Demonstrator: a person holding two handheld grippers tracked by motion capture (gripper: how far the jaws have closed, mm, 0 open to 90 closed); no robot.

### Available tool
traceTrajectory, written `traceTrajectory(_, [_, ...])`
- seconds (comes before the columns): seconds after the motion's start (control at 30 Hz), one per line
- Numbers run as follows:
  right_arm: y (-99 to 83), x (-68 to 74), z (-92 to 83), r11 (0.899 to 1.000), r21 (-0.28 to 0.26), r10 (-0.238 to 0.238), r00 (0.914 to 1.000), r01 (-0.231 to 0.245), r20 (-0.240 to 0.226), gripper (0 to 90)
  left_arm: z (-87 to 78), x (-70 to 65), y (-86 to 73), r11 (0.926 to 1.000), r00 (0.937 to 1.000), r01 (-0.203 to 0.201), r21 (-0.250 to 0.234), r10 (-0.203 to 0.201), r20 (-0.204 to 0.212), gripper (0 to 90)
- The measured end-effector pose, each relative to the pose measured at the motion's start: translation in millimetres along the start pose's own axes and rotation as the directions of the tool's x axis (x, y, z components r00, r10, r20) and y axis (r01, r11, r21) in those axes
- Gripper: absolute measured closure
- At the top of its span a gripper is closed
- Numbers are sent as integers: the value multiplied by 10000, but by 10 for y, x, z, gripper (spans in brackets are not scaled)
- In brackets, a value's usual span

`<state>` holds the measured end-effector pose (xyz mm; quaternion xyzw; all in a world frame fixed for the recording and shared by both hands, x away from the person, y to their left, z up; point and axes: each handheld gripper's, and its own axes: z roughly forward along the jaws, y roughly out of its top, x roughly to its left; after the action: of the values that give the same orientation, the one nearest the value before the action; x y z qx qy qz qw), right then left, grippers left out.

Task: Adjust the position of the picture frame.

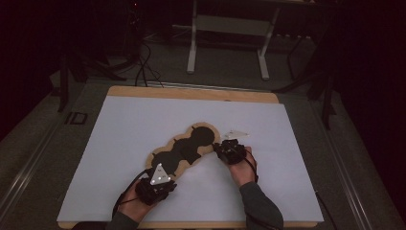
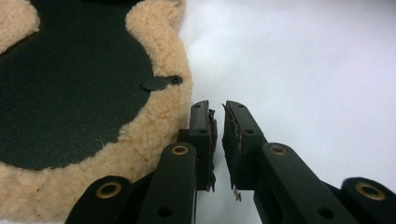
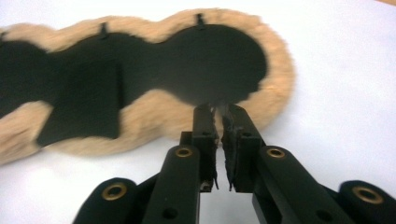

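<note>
A long lobed pad [image 1: 184, 148], black in the middle with a tan fleece border, lies flat on the white sheet [image 1: 143, 120]. My left gripper [image 1: 167, 176] is at its near left end. In the left gripper view the left gripper's [image 2: 218, 109] jaws stand a narrow gap apart over bare sheet, just right of the fleece rim [image 2: 163, 116], with nothing between them. My right gripper [image 1: 218, 147] sits at the pad's far round lobe. In the right gripper view the right gripper's [image 3: 218, 109] tips reach the fleece edge of the pad [image 3: 205, 60], slightly parted and holding nothing.
The sheet covers a wooden board [image 1: 191, 92] whose edge shows at the back. White sheet spreads wide on both sides of the pad. Beyond the table, a desk frame [image 1: 230, 28] and floor cables [image 1: 143, 67] stand in the dark.
</note>
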<state>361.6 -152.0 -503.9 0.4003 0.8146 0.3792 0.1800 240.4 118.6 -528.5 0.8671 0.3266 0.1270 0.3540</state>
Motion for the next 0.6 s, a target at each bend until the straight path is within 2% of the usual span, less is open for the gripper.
traceTrajectory(0.03, [11,-21,9,10000,10,86,9999,-86,109,777,4,9,-3,10000,10000,24,51,-24,-13,819])
traceTrajectory(0.13, [51,-62,49,9995,22,312,9988,-313,373,765,22,37,-12,9998,9999,107,192,-107,-20,819])
traceTrajectory(0.2, [92,-64,83,9995,74,299,9976,-304,626,715,31,45,-17,9997,9999,150,203,-150,-2,819])
traceTrajectory(0.33, [160,-72,138,9987,67,505,9943,-513,939,696,34,40,-16,9996,9999,102,256,-101,-46,817])
traceTrajectory(0.37, [181,-73,158,9981,45,601,9932,-609,996,686,32,28,-14,9994,9999,-21,354,25,-116,817])
traceTrajectory(0.47, [227,-103,259,9934,128,1109,9841,-1138,1387,662,43,25,-15,9993,9999,-32,376,37,-149,813])
traceTrajectory(0.6, [233,-131,331,9905,341,1257,9780,-1331,1663,663,39,30,-16,9991,9999,-50,432,57,-152,814])
